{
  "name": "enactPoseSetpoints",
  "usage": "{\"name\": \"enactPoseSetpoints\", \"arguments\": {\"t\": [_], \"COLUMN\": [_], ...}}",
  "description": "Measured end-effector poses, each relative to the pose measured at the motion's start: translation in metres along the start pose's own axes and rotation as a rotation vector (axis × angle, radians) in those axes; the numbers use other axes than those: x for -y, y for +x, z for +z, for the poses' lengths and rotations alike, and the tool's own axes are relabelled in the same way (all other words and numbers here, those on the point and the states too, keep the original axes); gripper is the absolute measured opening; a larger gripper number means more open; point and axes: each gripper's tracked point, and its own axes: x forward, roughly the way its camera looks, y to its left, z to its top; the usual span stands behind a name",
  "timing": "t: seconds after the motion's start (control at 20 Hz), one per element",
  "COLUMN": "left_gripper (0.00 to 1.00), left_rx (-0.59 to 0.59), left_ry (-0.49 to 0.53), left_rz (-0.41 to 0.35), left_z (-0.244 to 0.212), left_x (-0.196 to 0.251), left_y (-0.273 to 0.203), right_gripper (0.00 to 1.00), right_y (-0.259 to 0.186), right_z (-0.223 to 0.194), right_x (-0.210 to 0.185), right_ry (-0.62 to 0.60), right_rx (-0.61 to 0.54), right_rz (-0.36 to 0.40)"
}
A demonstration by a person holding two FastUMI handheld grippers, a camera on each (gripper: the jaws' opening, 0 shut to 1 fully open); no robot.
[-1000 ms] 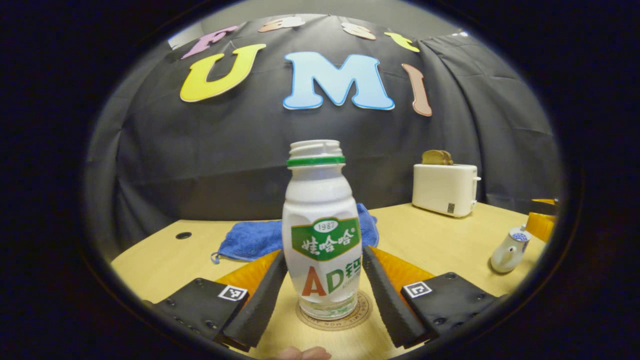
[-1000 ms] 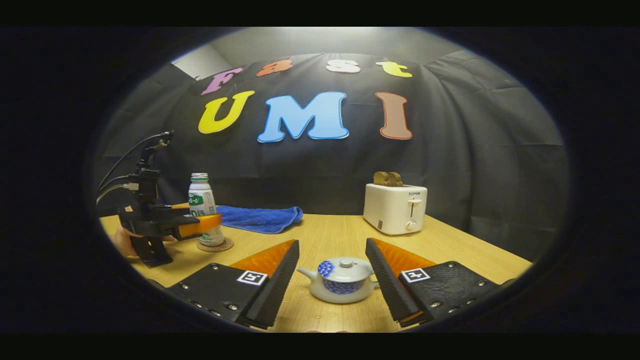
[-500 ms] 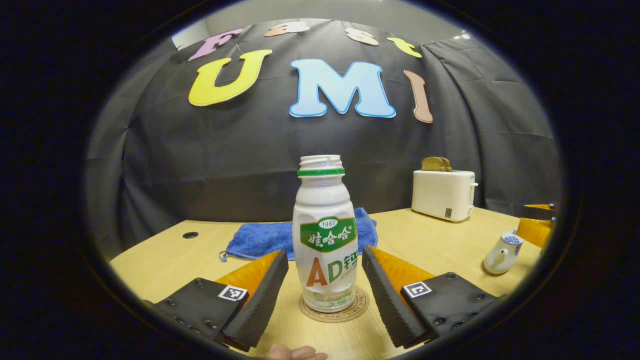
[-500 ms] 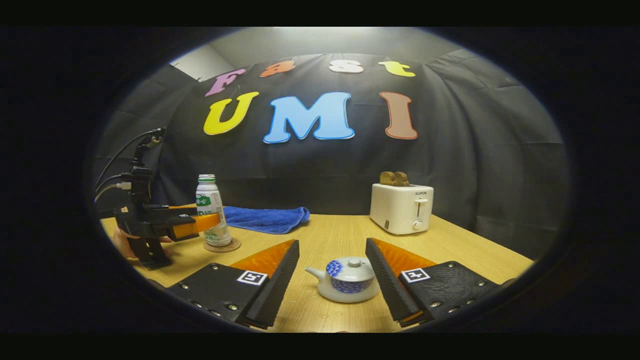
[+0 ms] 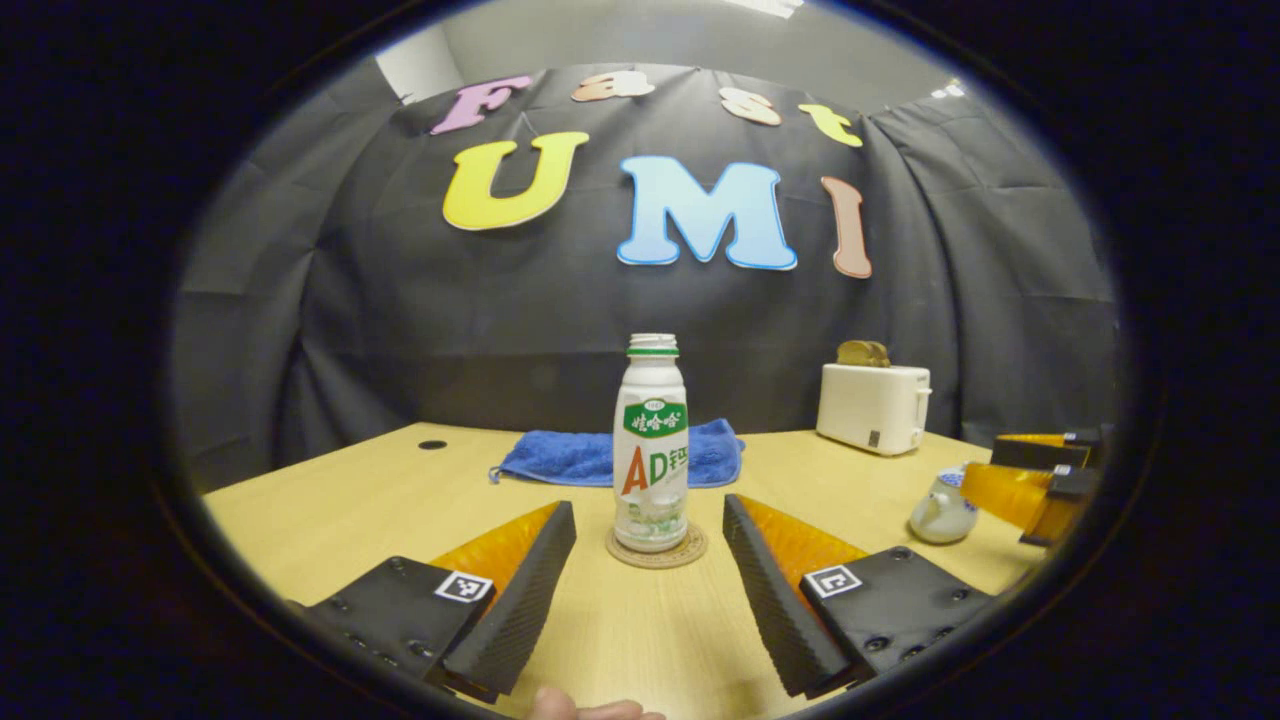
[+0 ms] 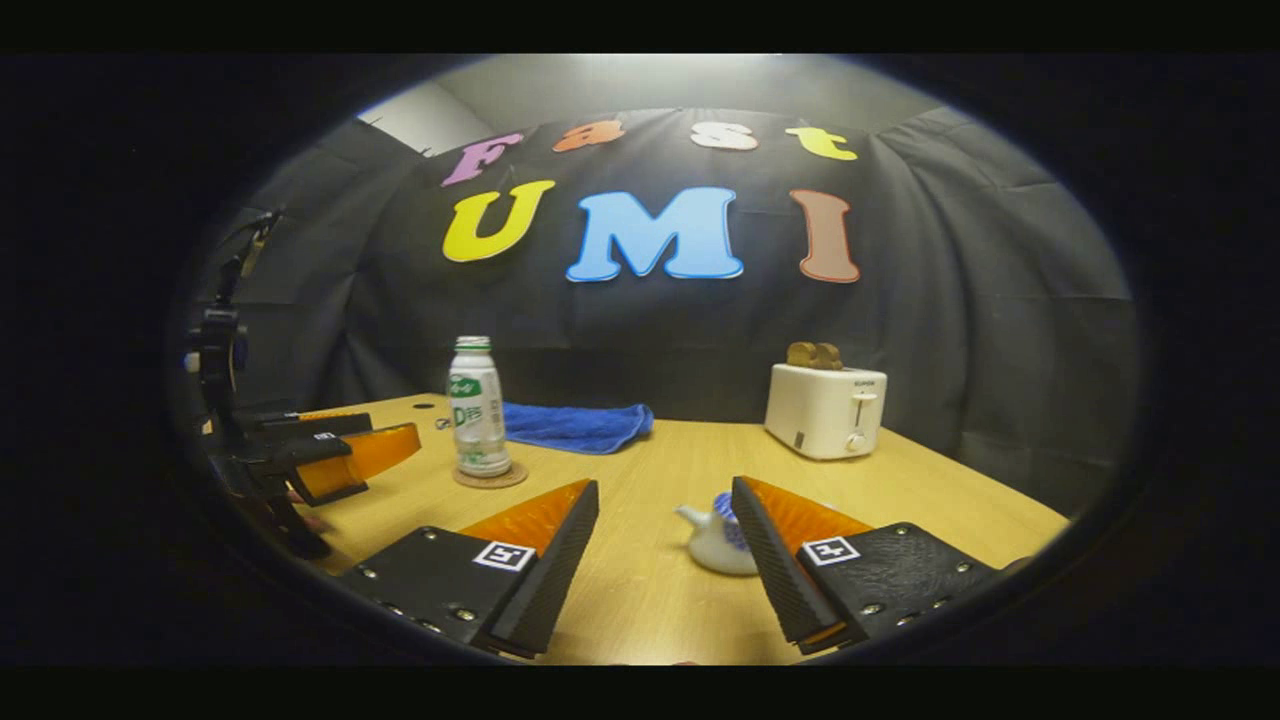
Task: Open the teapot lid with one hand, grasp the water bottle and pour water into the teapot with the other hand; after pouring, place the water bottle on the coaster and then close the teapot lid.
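White water bottle [image 5: 651,447], label lettered "AD", stands on cork coaster [image 5: 656,547].

The water bottle [image 5: 651,447], white with a green neck ring and no cap, stands upright on the round coaster [image 5: 657,550]. The small white teapot [image 6: 716,532] with blue pattern sits well apart on the table, its lid seemingly on, though half hidden.
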Motion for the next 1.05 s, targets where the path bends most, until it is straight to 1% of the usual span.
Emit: {"name": "enactPoseSetpoints", "arguments": {"t": [0.05, 0.1, 0.15, 0.2, 0.25, 0.3, 0.35, 0.4, 0.45, 0.5, 0.55, 0.6, 0.65, 0.7, 0.75, 0.8, 0.85, 0.9, 0.95, 1.0, 1.05], "left_gripper": [0.92, 1.00, 0.99, 0.98, 0.99, 0.99, 1.00, 1.00, 1.00, 0.97, 0.95, 0.92, 0.89, 1.00, 1.00, 0.96, 0.96, 1.00, 1.00, 0.95, 0.95], "left_rx": [0.014, 0.044, 0.032, 0.040, 0.037, 0.043, 0.040, 0.036, 0.039, 0.037, 0.037, 0.038, 0.040, 0.040, 0.039, 0.040, 0.039, 0.037, 0.038, 0.040, 0.039], "left_ry": [-0.018, -0.017, 0.013, 0.073, 0.110, 0.078, 0.064, 0.094, 0.076, 0.084, 0.084, 0.081, 0.083, 0.084, 0.083, 0.083, 0.083, 0.083, 0.083, 0.084, 0.084], "left_rz": [-0.007, -0.018, -0.034, -0.030, -0.043, -0.057, -0.060, -0.054, -0.042, -0.029, -0.027, -0.026, -0.021, -0.016, -0.012, -0.010, 0.000, 0.012, 0.030, 0.058, 0.069], "left_z": [0.002, 0.007, 0.004, 0.005, 0.001, 0.005, -0.002, 0.001, 0.003, 0.000, 0.001, 0.003, 0.002, 0.003, 0.002, 0.002, 0.001, 0.002, 0.002, 0.003, 0.002], "left_x": [0.009, 0.021, 0.034, 0.043, 0.055, 0.066, 0.066, 0.065, 0.062, 0.061, 0.060, 0.060, 0.059, 0.058, 0.056, 0.057, 0.055, 0.052, 0.049, 0.042, 0.041], "left_y": [-0.013, -0.026, -0.032, -0.041, -0.042, -0.039, -0.048, -0.051, -0.053, -0.052, -0.053, -0.054, -0.055, -0.055, -0.056, -0.056, -0.054, -0.055, -0.054, -0.053, -0.051], "right_gripper": [0.82, 0.82, 0.81, 0.80, 0.81, 0.81, 0.81, 0.81, 0.81, 0.82, 0.85, 0.89, 0.89, 0.89, 0.89, 0.89, 0.89, 0.89, 0.89, 0.89, 0.89], "right_y": [-0.007, -0.013, -0.015, -0.019, -0.021, -0.023, -0.022, -0.029, -0.032, -0.031, -0.032, -0.032, -0.032, -0.033, -0.033, -0.032, -0.033, -0.033, -0.032, -0.032, -0.032], "right_z": [-0.003, 0.002, 0.004, 0.004, 0.005, -0.002, 0.001, 0.003, 0.006, 0.004, 0.004, 0.003, 0.005, 0.004, 0.004, 0.004, 0.004, 0.004, 0.004, 0.004, 0.004], "right_x": [-0.007, -0.010, -0.013, -0.017, -0.018, -0.014, -0.008, -0.007, -0.004, -0.002, -0.001, -0.001, -0.001, -0.001, -0.001, -0.001, -0.001, -0.002, -0.004, -0.004, -0.004], "right_ry": [0.011, 0.032, 0.045, 0.050, 0.035, 0.047, 0.061, 0.062, 0.050, 0.044, 0.046, 0.047, 0.048, 0.046, 0.046, 0.045, 0.045, 0.045, 0.044, 0.043, 0.044], "right_rx": [-0.010, 0.012, 0.035, 0.041, 0.059, 0.061, 0.061, 0.058, 0.057, 0.055, 0.058, 0.056, 0.059, 0.057, 0.060, 0.058, 0.059, 0.057, 0.059, 0.059, 0.060], "right_rz": [-0.001, -0.008, -0.021, -0.032, -0.045, -0.072, -0.096, -0.118, -0.133, -0.153, -0.163, -0.164, -0.167, -0.167, -0.167, -0.167, -0.166, -0.160, -0.152, -0.148, -0.148]}}
